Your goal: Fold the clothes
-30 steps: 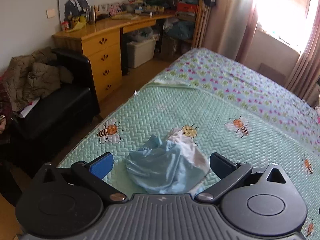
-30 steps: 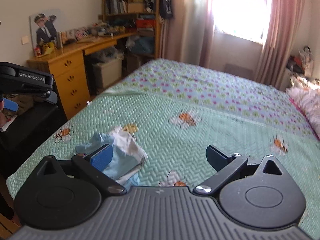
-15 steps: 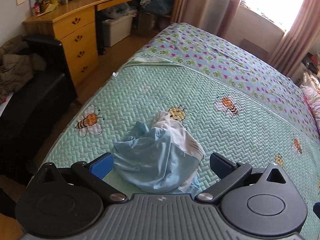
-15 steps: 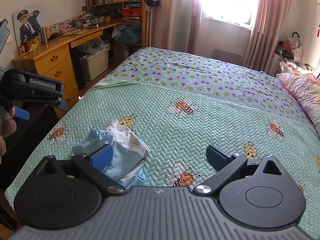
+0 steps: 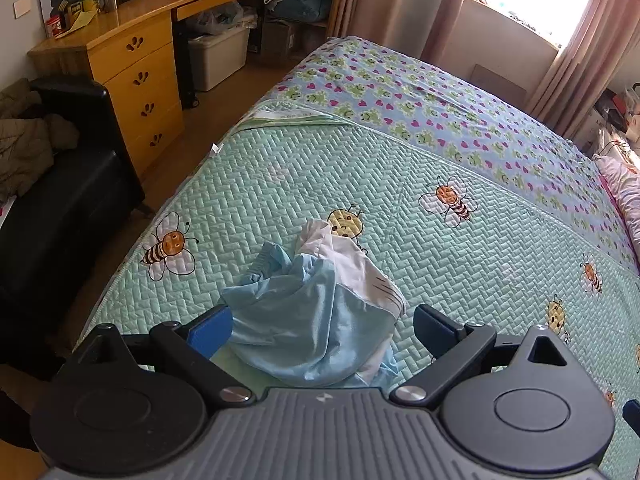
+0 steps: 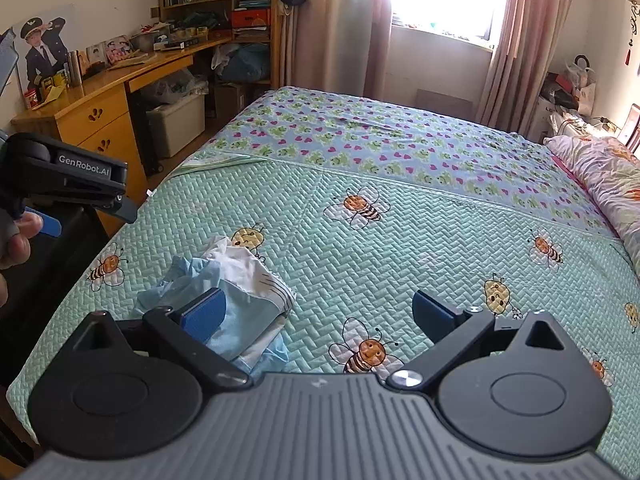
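My left claw (image 5: 322, 326) jaws wide apart, holding nothing, framing the crumpled blue-and-white garment (image 5: 316, 320); whether a finger brushes it I cannot tell. My right claw (image 6: 318, 314) also spread wide, empty, garment off its left finger. Garment sits bunched near the bed's (image 5: 400, 200) near-left corner. Risk: pinching several layers at once, so the heap lifts as a wad instead of spreading.

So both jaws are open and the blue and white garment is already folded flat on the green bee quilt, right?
Not folded: the left wrist view shows the blue and white garment lying crumpled in a heap on the green bee quilt. Both sets of jaws are open.
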`<state>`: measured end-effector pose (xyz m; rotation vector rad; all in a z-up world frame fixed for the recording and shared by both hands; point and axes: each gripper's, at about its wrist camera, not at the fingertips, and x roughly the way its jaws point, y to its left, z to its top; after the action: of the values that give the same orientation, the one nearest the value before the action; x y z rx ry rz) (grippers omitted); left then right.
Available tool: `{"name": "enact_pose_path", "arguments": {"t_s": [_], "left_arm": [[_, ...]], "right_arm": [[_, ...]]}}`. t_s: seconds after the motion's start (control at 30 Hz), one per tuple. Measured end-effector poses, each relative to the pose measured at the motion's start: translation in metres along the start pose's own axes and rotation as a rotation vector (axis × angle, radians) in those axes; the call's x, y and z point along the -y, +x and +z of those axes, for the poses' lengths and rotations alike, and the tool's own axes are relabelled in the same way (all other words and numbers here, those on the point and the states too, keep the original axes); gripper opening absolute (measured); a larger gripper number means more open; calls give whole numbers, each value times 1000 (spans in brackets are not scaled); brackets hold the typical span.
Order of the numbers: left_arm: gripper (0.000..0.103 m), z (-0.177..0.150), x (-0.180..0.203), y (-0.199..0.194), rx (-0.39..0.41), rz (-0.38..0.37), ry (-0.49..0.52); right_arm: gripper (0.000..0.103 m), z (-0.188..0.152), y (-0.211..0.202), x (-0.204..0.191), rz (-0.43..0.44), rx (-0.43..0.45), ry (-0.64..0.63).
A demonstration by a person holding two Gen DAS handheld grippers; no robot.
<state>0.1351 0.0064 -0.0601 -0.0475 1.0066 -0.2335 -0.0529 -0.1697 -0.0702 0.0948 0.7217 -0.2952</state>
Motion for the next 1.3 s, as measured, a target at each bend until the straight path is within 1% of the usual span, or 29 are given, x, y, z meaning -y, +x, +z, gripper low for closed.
{"name": "enact_pose_path", "arguments": {"t_s": [0.1,0.27,0.43,0.57,0.7,0.73,0.87,0.97,1.03,1.1,1.13,1.17,1.2,1.3], "left_arm": [[98,0,-4,2,1,9,-3],[98,3,-10,3,0,12,-8],[99,5,-13,7,-10,15,0],[99,7,-18,13,-42,7,-13],[99,4,-22,19,-64,7,-24],[99,2,-23,22,-84,1,-32],[98,-10,-27,36,-179,-34,-86],[98,-30,-26,40,-201,-22,-92],[98,-44,-22,41,-210,-8,-80],[98,-56,-18,41,-218,-11,-86],[98,-63,-18,39,-234,-17,-104],[98,-71,-18,38,-253,-24,-124],[98,-81,-17,35,-271,-24,-140],[96,-101,-4,25,-328,-5,-100]], "right_arm": [[99,7,2,-6,4,-9,-9],[99,15,14,-26,1,-14,-10],[99,19,20,-32,-2,-17,-8],[99,16,27,-42,-5,-26,-1],[99,14,37,-43,14,-69,27],[99,13,40,-44,23,-84,33],[99,4,53,-39,82,-162,82],[99,-4,61,-25,153,-230,181],[99,-14,69,-13,218,-291,282],[99,-26,74,-9,260,-336,339],[99,-34,77,-7,282,-363,365],[99,-39,79,-9,292,-391,363],[99,-45,81,-13,331,-435,346],[99,-57,90,-24,449,-558,297]]}}
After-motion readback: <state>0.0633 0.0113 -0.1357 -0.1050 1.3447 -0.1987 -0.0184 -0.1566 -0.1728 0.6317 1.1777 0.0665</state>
